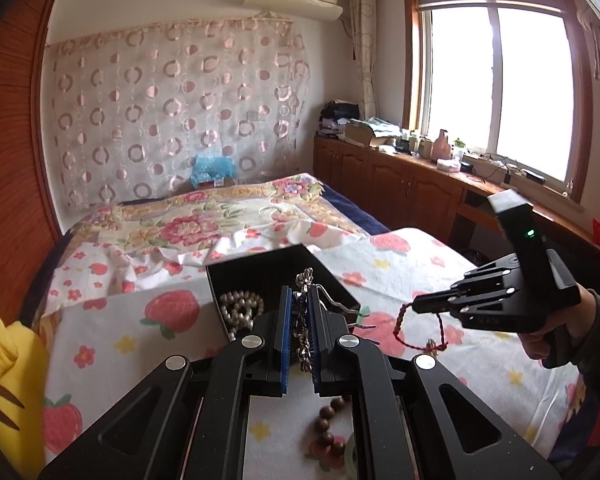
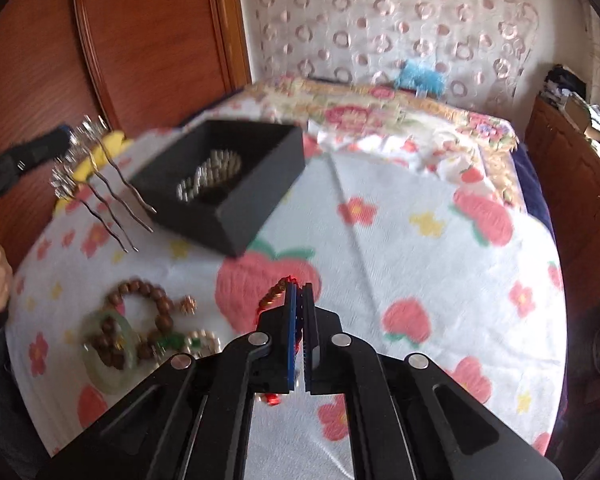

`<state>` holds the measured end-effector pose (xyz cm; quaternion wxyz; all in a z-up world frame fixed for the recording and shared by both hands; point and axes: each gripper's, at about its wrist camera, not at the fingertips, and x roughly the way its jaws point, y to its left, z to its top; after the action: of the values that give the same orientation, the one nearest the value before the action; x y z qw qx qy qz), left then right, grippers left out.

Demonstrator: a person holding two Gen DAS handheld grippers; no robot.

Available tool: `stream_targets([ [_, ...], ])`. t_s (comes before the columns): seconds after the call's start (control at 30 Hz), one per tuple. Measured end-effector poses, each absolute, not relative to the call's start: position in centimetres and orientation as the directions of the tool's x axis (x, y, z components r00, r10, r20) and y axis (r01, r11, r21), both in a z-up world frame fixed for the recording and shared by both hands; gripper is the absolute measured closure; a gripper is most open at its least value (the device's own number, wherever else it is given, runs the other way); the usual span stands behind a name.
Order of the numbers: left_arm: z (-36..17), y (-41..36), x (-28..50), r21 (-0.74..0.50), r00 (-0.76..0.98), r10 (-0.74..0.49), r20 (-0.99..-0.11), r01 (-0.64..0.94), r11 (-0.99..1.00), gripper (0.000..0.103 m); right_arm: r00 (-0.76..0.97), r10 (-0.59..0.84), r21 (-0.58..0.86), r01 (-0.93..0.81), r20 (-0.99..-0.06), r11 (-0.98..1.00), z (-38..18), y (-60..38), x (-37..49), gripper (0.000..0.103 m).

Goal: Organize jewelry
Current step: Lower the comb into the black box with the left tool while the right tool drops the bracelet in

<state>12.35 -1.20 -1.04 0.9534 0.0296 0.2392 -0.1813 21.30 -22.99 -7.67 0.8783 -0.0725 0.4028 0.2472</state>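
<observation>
A black open box (image 1: pixel 260 264) (image 2: pixel 224 176) sits on the bed with a pearl bracelet (image 1: pixel 240 308) (image 2: pixel 212 176) inside. My left gripper (image 1: pixel 299 292) is shut on a silver hair comb (image 1: pixel 305 312) (image 2: pixel 100 176) and holds it above the box's near edge; its prongs stick out to the right. My right gripper (image 2: pixel 300 292) (image 1: pixel 416 306) is shut on a red string bracelet (image 1: pixel 418 330) (image 2: pixel 276 296), which hangs above the sheet to the right of the box. A brown bead bracelet (image 2: pixel 148 316) (image 1: pixel 328 428), a green jade bangle (image 2: pixel 108 356) and other small pieces lie on the sheet.
The bed has a strawberry-print sheet (image 2: pixel 420 264) and a floral quilt (image 1: pixel 204 220) behind. A yellow plush toy (image 1: pixel 12 380) lies at the left edge. A wooden wardrobe (image 2: pixel 140 40) stands left; a wooden cabinet (image 1: pixel 400 184) with clutter runs under the window.
</observation>
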Motion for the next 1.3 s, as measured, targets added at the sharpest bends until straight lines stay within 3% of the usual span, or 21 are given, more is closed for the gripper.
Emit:
stream_targets([
  [0.43,-1.6,-0.3,18.1,-0.048,0.827,-0.274,-0.491,0.288,0.956,0.096,0.620,0.470,0.104,-0.531,-0.628,0.841,-2.0,-21.4,23.8,0.100],
  [0.77,-5.1,0.8,22.3,-0.086,0.749,-0.234,-0.620,0.231,0.969,0.096,0.574,0.550,0.137,-0.606,-0.607,0.784,-1.9,-16.2,27.5,0.099],
  [0.9,-5.0,1.6,21.7,-0.094,0.742,-0.228,-0.631,0.219,0.971,0.082,0.545,0.555,0.139,-0.624,-0.629,0.769,-3.3,-14.4,28.7,0.099],
  [1.03,-4.4,2.2,19.9,-0.090,0.746,-0.229,-0.626,0.222,0.971,0.080,0.539,0.538,0.125,-0.621,-0.648,0.774,-4.3,-13.6,28.8,0.098],
  [1.13,-4.5,2.2,18.4,-0.091,0.738,-0.236,-0.632,0.232,0.968,0.077,0.547,0.536,0.118,-0.621,-0.643,0.775,-4.4,-13.9,28.1,0.079],
  [1.3,-5.5,2.0,15.4,-0.108,0.709,-0.259,-0.655,0.252,0.962,0.075,0.575,0.520,0.106,-0.600,-0.632,0.793,-4.2,-15.4,26.1,0.079],
])
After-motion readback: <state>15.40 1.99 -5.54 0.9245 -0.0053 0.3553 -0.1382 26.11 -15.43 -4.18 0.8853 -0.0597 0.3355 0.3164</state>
